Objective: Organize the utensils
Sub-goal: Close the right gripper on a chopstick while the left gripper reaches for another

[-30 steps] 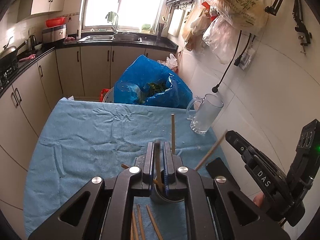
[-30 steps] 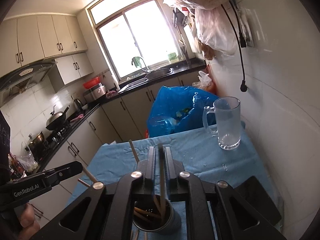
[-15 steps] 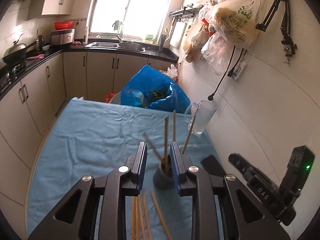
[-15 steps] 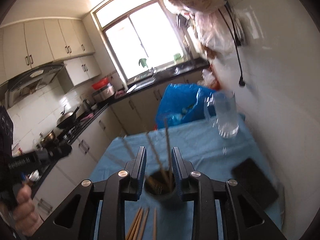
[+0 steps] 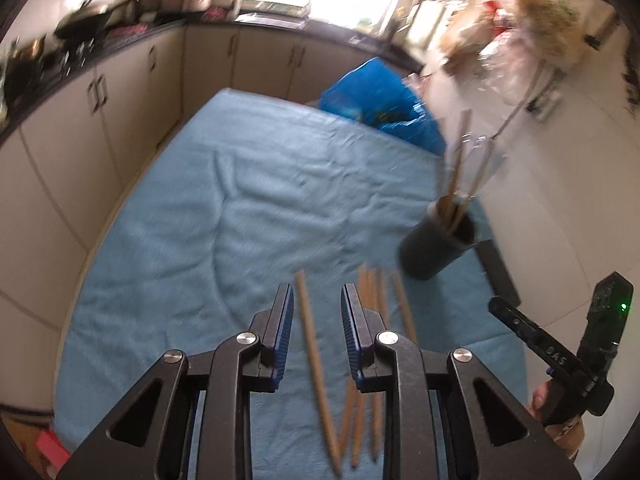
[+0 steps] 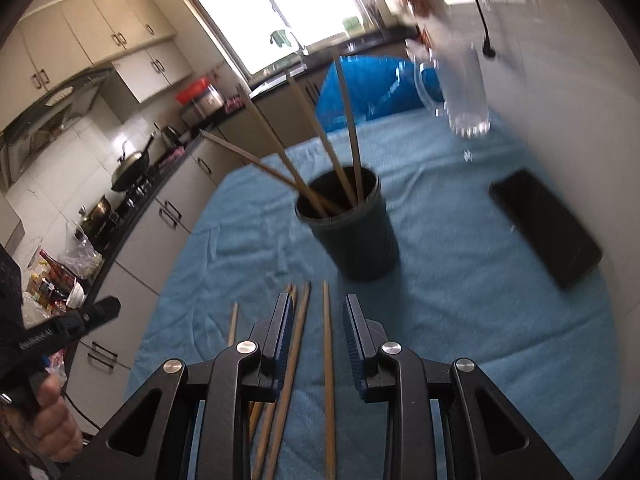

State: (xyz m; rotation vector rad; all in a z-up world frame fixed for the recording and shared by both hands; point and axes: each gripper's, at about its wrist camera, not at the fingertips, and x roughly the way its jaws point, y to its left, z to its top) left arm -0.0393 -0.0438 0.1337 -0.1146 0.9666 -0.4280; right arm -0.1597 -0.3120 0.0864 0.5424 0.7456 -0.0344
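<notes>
A dark cup (image 6: 354,228) stands on the blue cloth and holds several wooden chopsticks (image 6: 308,136); it also shows in the left wrist view (image 5: 438,246). Several loose chopsticks (image 6: 328,364) lie flat on the cloth in front of the cup. My right gripper (image 6: 317,334) is open and empty, low over these, with one chopstick between its jaws' line. My left gripper (image 5: 316,330) is open and empty above a single chopstick (image 5: 314,356), with more chopsticks (image 5: 374,320) to its right. The right gripper's body (image 5: 560,356) shows at the left view's right edge.
A glass mug (image 6: 464,92) stands at the table's far right by the wall. A black flat object (image 6: 546,226) lies right of the cup. A blue bag (image 5: 380,100) sits beyond the table's far edge. Cabinets (image 5: 100,120) run along the left. The blue cloth (image 5: 248,200) covers the table.
Both grippers opened, let go of chopsticks into the cup, then pulled back and tipped down toward the loose chopsticks on the cloth. The left gripper swung left of the cup.
</notes>
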